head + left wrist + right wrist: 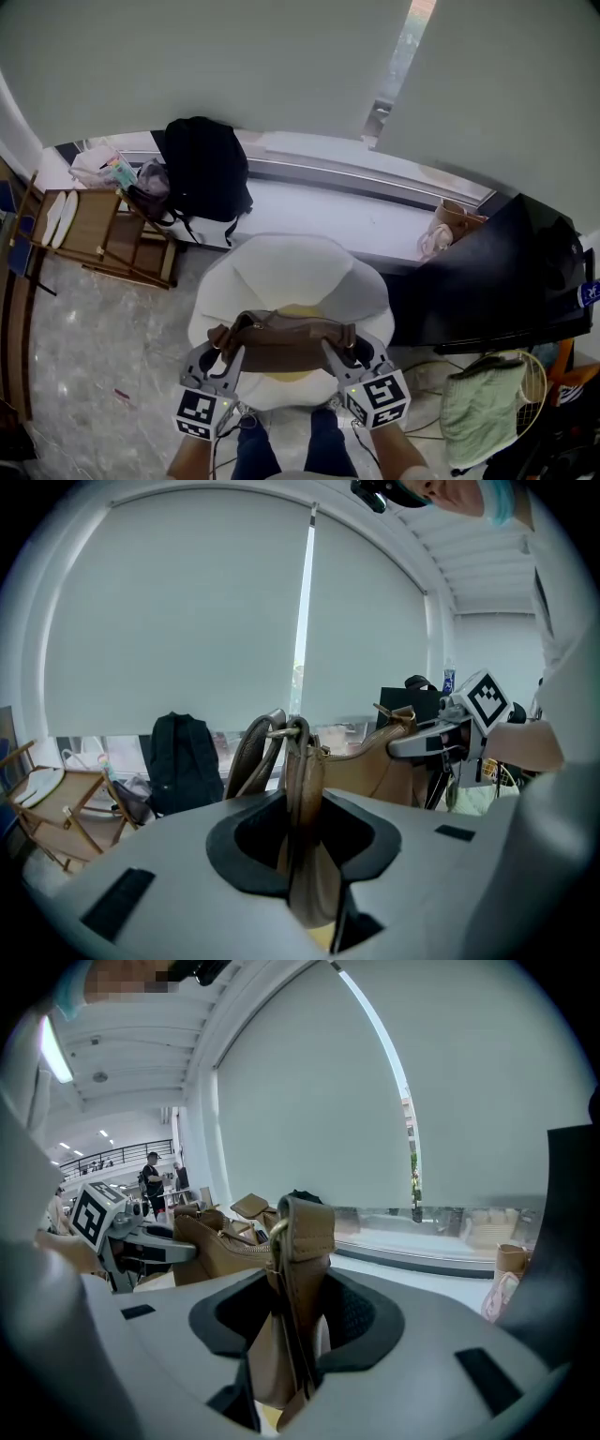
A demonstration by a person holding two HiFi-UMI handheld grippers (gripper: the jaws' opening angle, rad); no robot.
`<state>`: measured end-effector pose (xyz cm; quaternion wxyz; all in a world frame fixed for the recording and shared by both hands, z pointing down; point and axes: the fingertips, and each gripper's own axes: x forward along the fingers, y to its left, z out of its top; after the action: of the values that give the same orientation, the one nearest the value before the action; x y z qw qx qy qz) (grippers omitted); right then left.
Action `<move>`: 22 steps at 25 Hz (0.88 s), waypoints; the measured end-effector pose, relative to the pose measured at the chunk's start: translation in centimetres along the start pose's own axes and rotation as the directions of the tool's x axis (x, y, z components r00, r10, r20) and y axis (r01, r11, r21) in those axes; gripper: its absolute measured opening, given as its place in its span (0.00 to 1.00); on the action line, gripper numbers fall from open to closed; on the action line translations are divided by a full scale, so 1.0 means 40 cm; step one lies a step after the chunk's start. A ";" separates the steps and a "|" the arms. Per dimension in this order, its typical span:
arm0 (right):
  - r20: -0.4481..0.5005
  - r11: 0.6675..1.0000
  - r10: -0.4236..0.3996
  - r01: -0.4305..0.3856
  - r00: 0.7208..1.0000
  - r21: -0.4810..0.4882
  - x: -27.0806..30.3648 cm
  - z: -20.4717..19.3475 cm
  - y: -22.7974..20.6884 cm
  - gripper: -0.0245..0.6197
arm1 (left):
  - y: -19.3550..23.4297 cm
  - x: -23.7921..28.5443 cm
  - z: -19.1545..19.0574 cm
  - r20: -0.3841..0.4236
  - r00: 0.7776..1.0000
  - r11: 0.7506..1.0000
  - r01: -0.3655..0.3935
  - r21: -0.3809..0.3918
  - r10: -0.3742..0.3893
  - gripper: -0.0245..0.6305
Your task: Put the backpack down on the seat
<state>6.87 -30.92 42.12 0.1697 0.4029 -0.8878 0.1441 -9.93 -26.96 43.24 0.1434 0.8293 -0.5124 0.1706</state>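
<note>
I hold a brown leather bag point(281, 339) stretched between both grippers, just above a round white seat point(281, 267) with a yellow cushion point(298, 311). My left gripper point(225, 347) is shut on the bag's left end, where the strap ring point(298, 761) stands up between its jaws. At the bag's right end my right gripper point(339, 351) is shut on a strap tab point(305, 1241). The bag's body point(375, 766) spans across to the right gripper point(441, 742). In the right gripper view the left gripper point(141, 1241) shows at the far end.
A black backpack point(202, 169) leans on the window ledge behind the seat. A wooden folding chair point(94, 230) stands at the left. A paper bag point(450, 225) and a dark screen point(497, 281) are at the right, with a green cloth point(483, 398) below.
</note>
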 end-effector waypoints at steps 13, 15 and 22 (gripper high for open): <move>-0.050 1.000 0.009 -0.008 0.999 0.027 0.135 -0.165 -0.073 0.31 | 0.037 0.145 -0.161 -0.040 0.999 0.999 -0.008 -0.039 0.006 0.19; -0.061 0.999 0.008 -0.005 0.998 0.041 0.147 -0.195 -0.080 0.31 | 0.037 0.159 -0.187 -0.051 0.999 0.999 -0.001 -0.038 -0.001 0.19; -0.050 0.998 0.016 -0.013 0.999 0.069 0.226 -0.325 -0.106 0.31 | 0.060 0.236 -0.301 -0.045 0.999 0.999 -0.011 -0.053 0.009 0.19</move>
<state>6.92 -34.52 58.11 0.1769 0.3982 -0.8807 0.1859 -9.78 -30.57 58.29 0.1760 0.8186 -0.5176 0.1759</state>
